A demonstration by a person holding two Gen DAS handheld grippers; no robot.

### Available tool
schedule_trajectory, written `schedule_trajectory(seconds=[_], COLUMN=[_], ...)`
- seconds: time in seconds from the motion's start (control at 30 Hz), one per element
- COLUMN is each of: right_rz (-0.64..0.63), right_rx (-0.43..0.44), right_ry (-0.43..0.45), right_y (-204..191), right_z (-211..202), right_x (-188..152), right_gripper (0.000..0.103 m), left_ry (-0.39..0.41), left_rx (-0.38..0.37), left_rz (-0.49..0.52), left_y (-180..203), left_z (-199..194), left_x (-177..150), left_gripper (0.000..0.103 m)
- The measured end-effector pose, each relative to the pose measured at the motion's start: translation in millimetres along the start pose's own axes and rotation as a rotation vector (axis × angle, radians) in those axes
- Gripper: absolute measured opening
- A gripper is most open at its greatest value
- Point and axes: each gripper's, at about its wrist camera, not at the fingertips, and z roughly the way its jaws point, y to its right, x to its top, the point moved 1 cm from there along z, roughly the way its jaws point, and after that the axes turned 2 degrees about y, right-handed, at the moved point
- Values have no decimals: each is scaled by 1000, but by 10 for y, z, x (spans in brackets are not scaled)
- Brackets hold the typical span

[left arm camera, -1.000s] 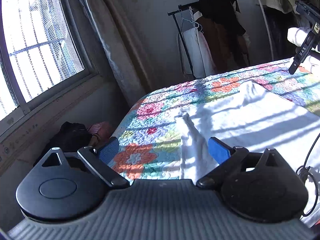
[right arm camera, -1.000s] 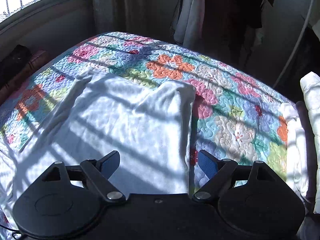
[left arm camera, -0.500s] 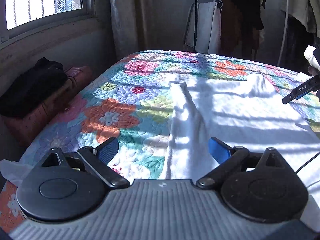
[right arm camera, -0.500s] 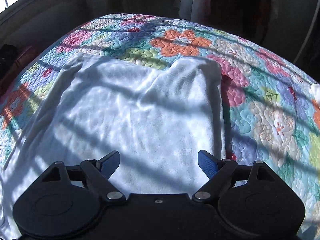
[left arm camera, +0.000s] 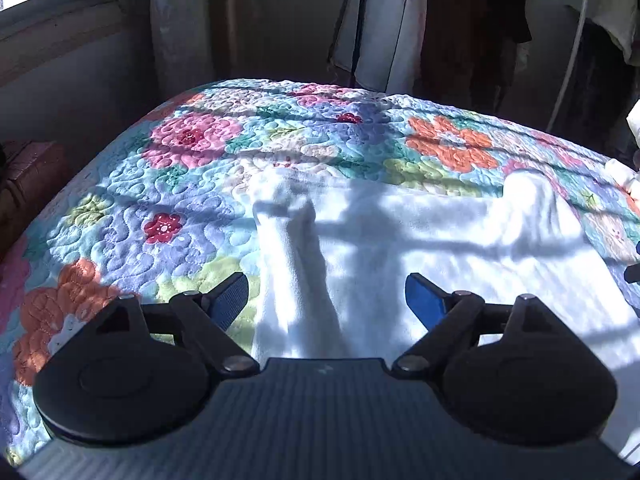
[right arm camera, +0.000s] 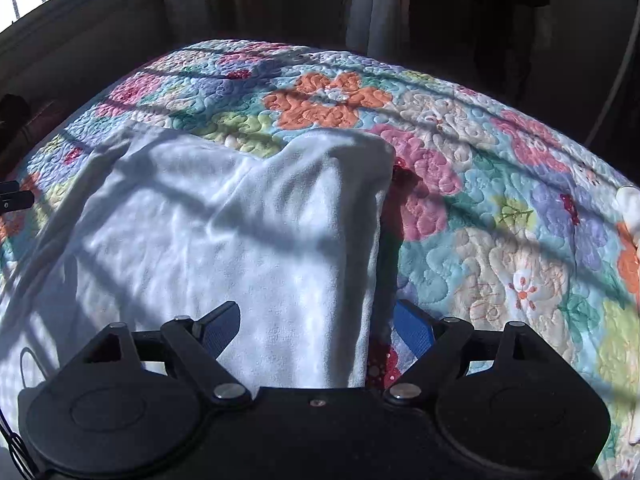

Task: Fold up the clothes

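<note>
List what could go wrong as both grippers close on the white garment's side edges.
1. The left hand-held gripper straddles a raised fold of the white garment; it may pinch only the ridge.
2. The right hand-held gripper spans the garment's edge and the floral quilt, so it could grab both.

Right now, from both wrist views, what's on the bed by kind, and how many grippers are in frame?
White garment spread flat: 1
Floral quilt: 1
Grippers, jaws open over the garment's two side edges: 2, left gripper and right gripper
Total: 4
</note>
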Motion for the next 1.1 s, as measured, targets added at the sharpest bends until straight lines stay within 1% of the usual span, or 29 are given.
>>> schedule_trajectory(seconds=[0.03,0.07,0.13,0.23,0.3,0.33,0.37,0.4,0.43,0.47,0.53,0.57,0.6,0.63,0.67,0.7,0.73,0.77,0.8,0.83,0.87,0.9,0.93,0.97,1.0,1.03,1.1], right_rz=[-11,-8,23,102,159,191,247,288,347,407,526,557,575,588,601,615,605,595,564,526,488,486,485,495,475,429,334], right_rx=[-6,12,62,101,138,173,196,202,205,207,212,220,220,217,215,213,225,238,219,216,214,237,260,287,318,360,431], right_ry=[-40,-41,-38,-19,4,27,71,89,97,105,121,119,116,121,127,133,121,109,116,142,168,164,160,230,300,386,456], right_y=[43,83,180,336,458,519,584,629,694,759,889,930,968,991,1014,1037,1040,1042,997,940,882,855,829,786,735,654,495], right_z=[95,122,156,226,333,400,501,564,652,740,918,984,1047,1109,1170,1232,1302,1373,1380,1358,1335,1313,1291,1119,971,752,434], right_x=[-21,-33,-39,57,197,266,324,364,403,442,520,551,596,622,648,674,691,707,729,753,778,792,806,765,713,620,348], right_gripper=[72,72,72,73,79,80,80,80,80,81,81,81,81,81,83,86,93,95,95,91,60,35,11,11,10,10,10], left_ry=[3,10,-12,-60,-107,-105,-93,-78,-72,-75,-85,-90,-87,-86,-81,-75,-63,-55,-49,-43,-29,4,45,86,132,180,246], left_rx=[1,3,25,67,87,80,83,94,109,109,89,80,76,80,92,106,107,90,69,49,59,80,98,117,134,150,192], left_rz=[17,22,-35,-146,-229,-236,-225,-207,-194,-201,-232,-248,-236,-195,-118,-27,43,58,53,48,21,2,-9,-19,-28,-35,-7], left_y=[1,-26,-150,-345,-458,-488,-502,-510,-526,-562,-649,-692,-711,-695,-617,-514,-420,-371,-341,-310,-293,-277,-259,-241,-228,-217,-177], left_z=[131,267,566,989,1142,1177,1209,1237,1273,1314,1397,1438,1449,1445,1452,1464,1473,1474,1473,1472,1433,1346,1244,1142,999,836,559], left_x=[66,125,211,308,313,297,279,262,245,229,198,183,185,208,229,247,255,261,268,275,297,307,308,309,278,233,56], left_gripper=[83,83,83,83,83,83,84,87,88,88,92,93,93,92,92,89,82,74,50,27,15,8,7,7,7,7,7])
